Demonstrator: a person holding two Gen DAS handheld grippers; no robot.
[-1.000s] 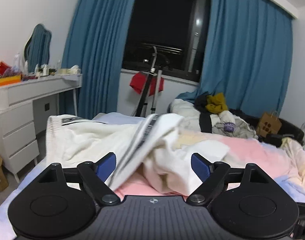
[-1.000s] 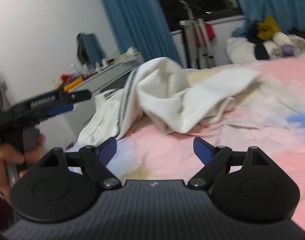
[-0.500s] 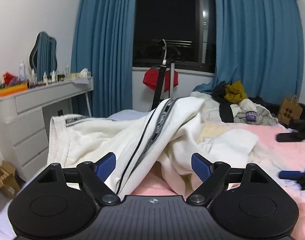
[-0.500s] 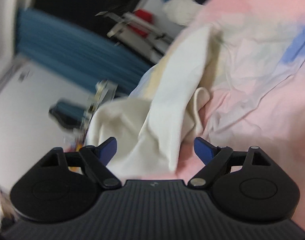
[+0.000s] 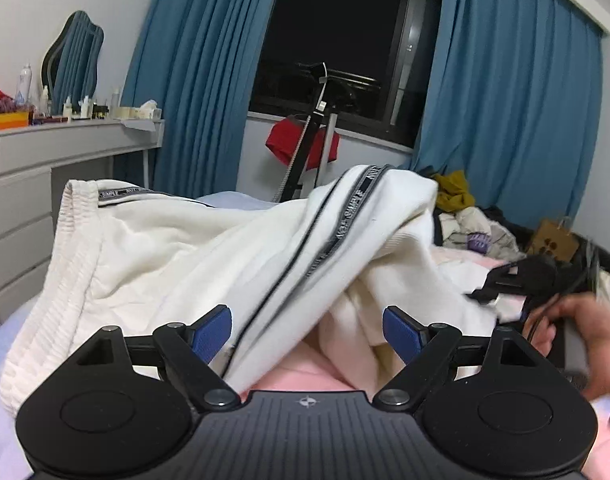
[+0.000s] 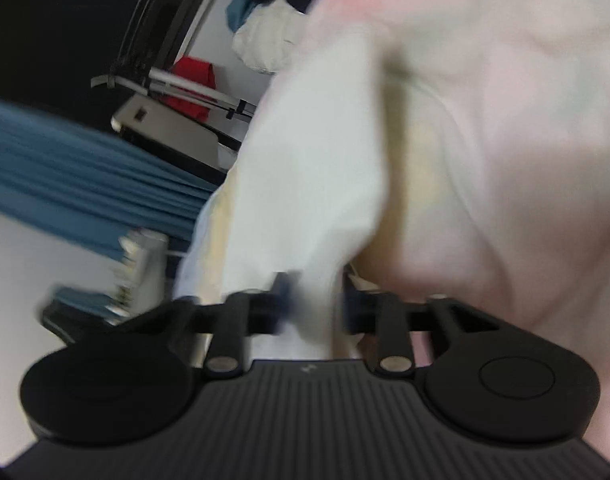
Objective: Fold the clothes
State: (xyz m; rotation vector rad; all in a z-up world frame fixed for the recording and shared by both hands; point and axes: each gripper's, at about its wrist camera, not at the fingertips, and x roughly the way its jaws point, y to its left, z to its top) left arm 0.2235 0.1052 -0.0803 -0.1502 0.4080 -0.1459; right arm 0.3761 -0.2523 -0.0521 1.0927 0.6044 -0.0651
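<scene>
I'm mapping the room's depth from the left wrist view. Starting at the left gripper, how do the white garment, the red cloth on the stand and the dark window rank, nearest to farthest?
1. White garment: lies right ahead of the left gripper, draped between its open fingers.
2. Red cloth: hangs on the stand beyond the bed, centre.
3. Window: on the back wall behind the stand, between the blue curtains.

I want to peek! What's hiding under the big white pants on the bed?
Under the lifted edge of the white pants a pink bedsheet shows. Whatever lies deeper beneath the heaped cloth is covered.
</scene>
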